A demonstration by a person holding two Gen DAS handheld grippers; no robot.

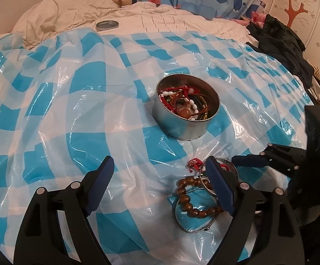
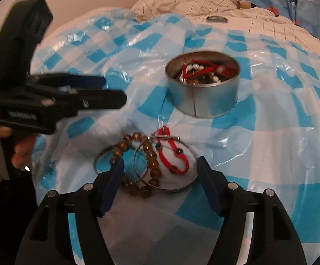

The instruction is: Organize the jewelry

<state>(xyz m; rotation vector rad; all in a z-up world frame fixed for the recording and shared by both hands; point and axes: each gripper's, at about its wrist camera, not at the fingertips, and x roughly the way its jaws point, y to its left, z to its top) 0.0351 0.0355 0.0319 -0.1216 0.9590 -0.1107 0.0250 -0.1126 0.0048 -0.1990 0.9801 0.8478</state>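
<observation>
A round metal tin [image 1: 187,123] [image 2: 201,103] stands on the blue-checked plastic sheet [image 1: 71,101] and holds red cords and white beads. In front of it lie a brown bead bracelet [image 1: 186,195] [image 2: 147,167], a red cord bracelet [image 2: 173,154] [image 1: 194,163] and thin metal bangles [image 2: 171,188] [image 1: 182,226]. My left gripper [image 1: 160,170] is open and empty, its right finger over the pile. My right gripper [image 2: 160,165] is open with its fingers on either side of the pile. It shows at the right in the left wrist view [image 1: 248,160].
The tin's lid [image 1: 107,24] [image 2: 216,19] lies far back on the cream quilt [image 1: 160,19]. Blue patterned bedding is at the back. Dark clothes [image 1: 281,42] are piled at the right edge. The left gripper and the hand holding it show at the left of the right wrist view [image 2: 113,92].
</observation>
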